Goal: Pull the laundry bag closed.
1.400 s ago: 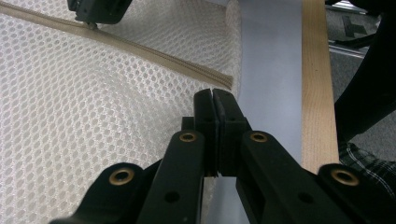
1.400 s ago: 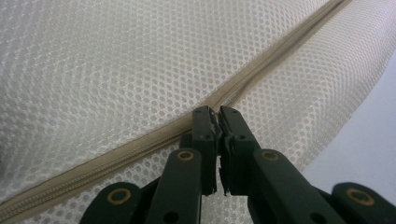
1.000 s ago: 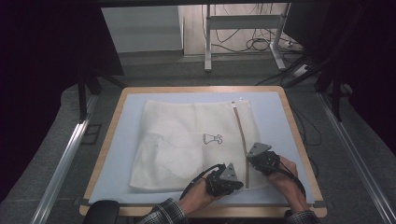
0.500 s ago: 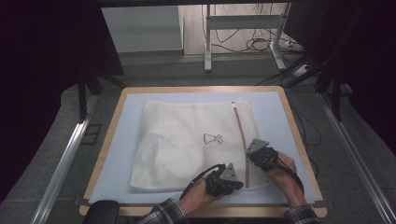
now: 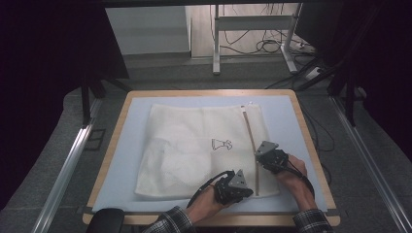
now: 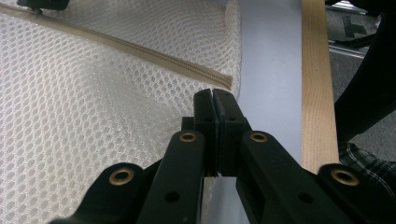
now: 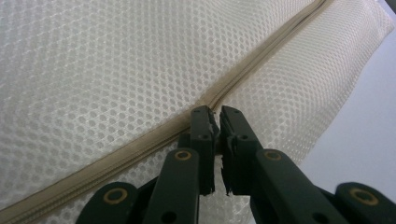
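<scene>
Mesh bag (image 5: 204,145) lies flat; the right gripper (image 5: 269,156) has edged along the zipper (image 5: 251,145), jaws nearly closed on it. Left gripper (image 5: 233,187) stays pinched on the bag's near edge, likely bracing for unzipping.

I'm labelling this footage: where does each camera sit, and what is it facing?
High view: above the person's side, facing forward-down at the white mesh laundry bag; both hands and sleeves show.
Left gripper view: rides the left claw, facing the bag's corner.
Right gripper view: rides the right claw, facing the bag.
Shared: the beige zipper.
</scene>
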`<state>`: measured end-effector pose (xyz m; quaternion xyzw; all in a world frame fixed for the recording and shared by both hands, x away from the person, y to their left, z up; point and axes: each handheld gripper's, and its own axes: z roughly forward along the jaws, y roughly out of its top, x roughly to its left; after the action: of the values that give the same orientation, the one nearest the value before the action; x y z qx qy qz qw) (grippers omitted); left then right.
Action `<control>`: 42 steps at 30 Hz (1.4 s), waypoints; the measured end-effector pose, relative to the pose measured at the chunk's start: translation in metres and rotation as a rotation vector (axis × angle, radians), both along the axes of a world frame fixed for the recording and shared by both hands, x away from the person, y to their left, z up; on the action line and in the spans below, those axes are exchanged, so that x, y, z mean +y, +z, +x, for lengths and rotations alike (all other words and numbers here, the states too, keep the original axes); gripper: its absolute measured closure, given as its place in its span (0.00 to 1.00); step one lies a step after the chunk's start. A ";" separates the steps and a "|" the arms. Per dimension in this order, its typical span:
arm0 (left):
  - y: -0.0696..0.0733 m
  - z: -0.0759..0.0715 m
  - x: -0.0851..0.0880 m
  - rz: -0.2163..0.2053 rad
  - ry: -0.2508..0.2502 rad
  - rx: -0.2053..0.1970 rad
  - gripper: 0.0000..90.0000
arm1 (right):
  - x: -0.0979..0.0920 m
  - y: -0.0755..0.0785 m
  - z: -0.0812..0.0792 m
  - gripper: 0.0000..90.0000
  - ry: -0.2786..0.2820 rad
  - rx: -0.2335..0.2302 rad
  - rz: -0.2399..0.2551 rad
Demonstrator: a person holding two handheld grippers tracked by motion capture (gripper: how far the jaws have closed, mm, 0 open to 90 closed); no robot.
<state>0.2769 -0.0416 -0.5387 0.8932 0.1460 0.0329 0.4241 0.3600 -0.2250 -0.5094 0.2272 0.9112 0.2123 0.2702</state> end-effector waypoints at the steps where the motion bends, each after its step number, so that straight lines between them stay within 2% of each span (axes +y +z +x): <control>1: 0.000 0.000 0.000 0.000 0.000 0.000 0.99 | 0.000 0.000 0.001 0.92 -0.001 -0.002 -0.001; 20: -0.001 0.000 0.000 -0.011 0.005 0.009 0.99 | 0.002 -0.002 0.018 0.92 -0.015 -0.018 -0.006; 42: 0.000 0.000 0.000 -0.003 0.000 0.004 0.99 | 0.005 -0.002 0.037 0.92 -0.035 -0.029 -0.012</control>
<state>0.2773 -0.0415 -0.5388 0.8926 0.1467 0.0309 0.4253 0.3970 -0.2198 -0.5116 0.2386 0.9043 0.2055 0.2884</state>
